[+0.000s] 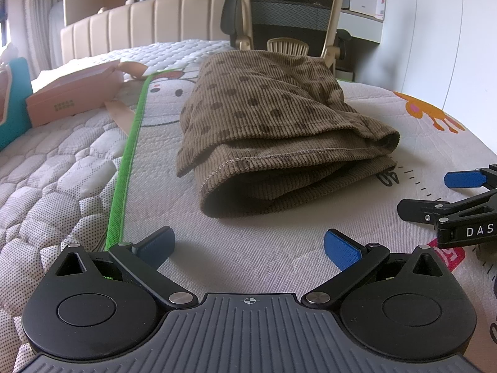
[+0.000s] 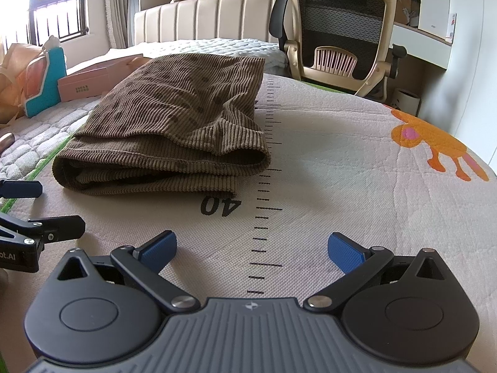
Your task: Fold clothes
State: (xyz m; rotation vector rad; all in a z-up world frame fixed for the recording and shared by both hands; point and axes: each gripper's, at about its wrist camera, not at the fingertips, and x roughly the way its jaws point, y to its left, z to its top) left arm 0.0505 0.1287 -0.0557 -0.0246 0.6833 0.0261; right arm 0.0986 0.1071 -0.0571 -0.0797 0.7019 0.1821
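"40" is printed beside the ruler scale (image 2: 264, 217) on the mat (image 2: 341, 171); "DAS" is read on the right gripper (image 1: 441, 195), "ot.AI" on the left gripper (image 2: 40, 205).

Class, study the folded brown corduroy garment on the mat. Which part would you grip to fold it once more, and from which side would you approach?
Probably the near stitched hem of the brown corduroy garment, approached low from the front, where both open grippers, left and right, already face it. There the stacked layers end in loose, slightly lifted edges that a finger could slide under. The far end is hidden.
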